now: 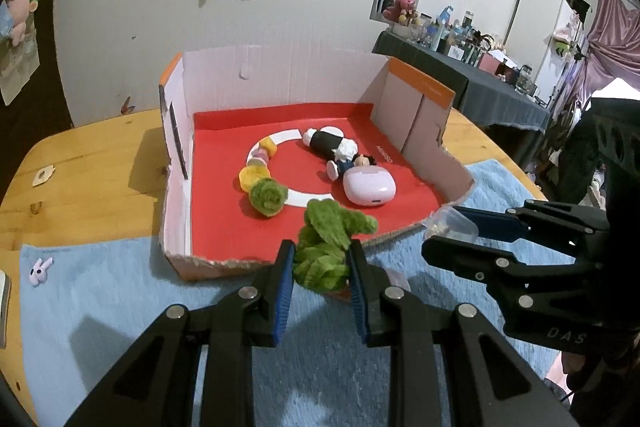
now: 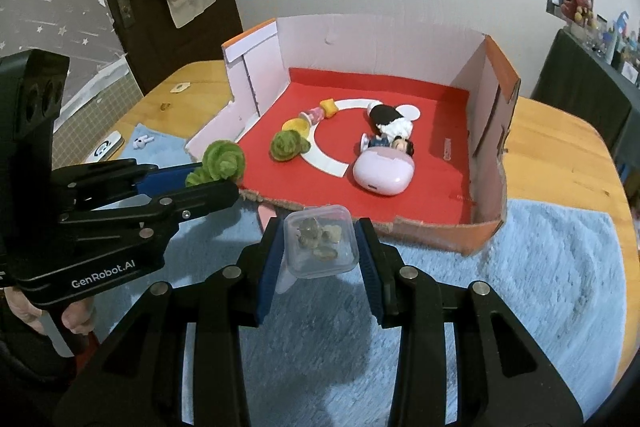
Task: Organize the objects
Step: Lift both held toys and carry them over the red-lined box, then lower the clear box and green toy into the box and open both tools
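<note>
My left gripper (image 1: 321, 259) is shut on a fuzzy green chenille toy (image 1: 328, 247), held just in front of the torn front edge of the cardboard box (image 1: 280, 75); the toy also shows in the right wrist view (image 2: 222, 161). My right gripper (image 2: 320, 243) is shut on a small clear plastic case (image 2: 320, 245) with small trinkets inside, also just before the box's front edge. The box has a red floor (image 2: 432, 155). In it lie a green fuzzy ball (image 1: 268, 195), a pink earbud case (image 1: 370, 184), a doll figure (image 1: 334, 147) and small pastel pieces (image 1: 256, 171).
The box stands on a wooden table (image 1: 92, 163), partly on a light blue towel (image 1: 120, 299). A small white bunny charm (image 1: 40, 269) lies on the towel's left. A white sticker (image 1: 42, 175) lies on the wood. A cluttered dark table (image 1: 480, 75) stands far right.
</note>
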Demonstrator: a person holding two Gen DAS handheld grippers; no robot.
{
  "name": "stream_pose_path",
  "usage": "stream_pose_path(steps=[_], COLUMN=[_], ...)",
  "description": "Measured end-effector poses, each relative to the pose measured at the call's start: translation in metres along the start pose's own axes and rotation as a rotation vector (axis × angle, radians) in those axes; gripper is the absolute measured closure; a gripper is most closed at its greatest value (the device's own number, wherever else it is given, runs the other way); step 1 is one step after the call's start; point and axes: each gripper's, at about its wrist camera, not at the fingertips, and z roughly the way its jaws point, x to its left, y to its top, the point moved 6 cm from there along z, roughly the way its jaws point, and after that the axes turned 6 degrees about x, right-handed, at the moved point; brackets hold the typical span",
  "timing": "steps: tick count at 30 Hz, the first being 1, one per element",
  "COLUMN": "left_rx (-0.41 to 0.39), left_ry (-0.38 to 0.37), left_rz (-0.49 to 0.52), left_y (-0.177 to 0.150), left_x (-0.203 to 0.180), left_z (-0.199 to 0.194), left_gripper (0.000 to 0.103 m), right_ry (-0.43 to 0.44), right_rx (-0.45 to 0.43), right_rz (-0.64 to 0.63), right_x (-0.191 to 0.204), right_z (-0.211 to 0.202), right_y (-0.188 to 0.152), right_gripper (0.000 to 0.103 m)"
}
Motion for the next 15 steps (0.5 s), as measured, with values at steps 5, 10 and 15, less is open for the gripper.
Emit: stream_pose_path(steps=[5,10,15], left_rx=[0.006,0.021,0.051], left_ry=[-0.001,0.004,0.006], left_rz=[-0.005,-0.008,0.0], left_y=[0.01,0.018,0.024], left_x=[0.003,0.008,0.012], left_z=[0.006,0.014,0.026], left_gripper=[0.076,0.076,0.076], right_ry=[0.0,0.002,0.009], right_rx=[0.004,0.005,0.025], right_rz=[-0.001,-0.003,0.0], right_x=[-0.003,-0.006,-0.01], right_z=[0.003,0.006,0.019], right_y=[0.01,0.019,0.031], right_gripper=[0.068,0.068,0.068])
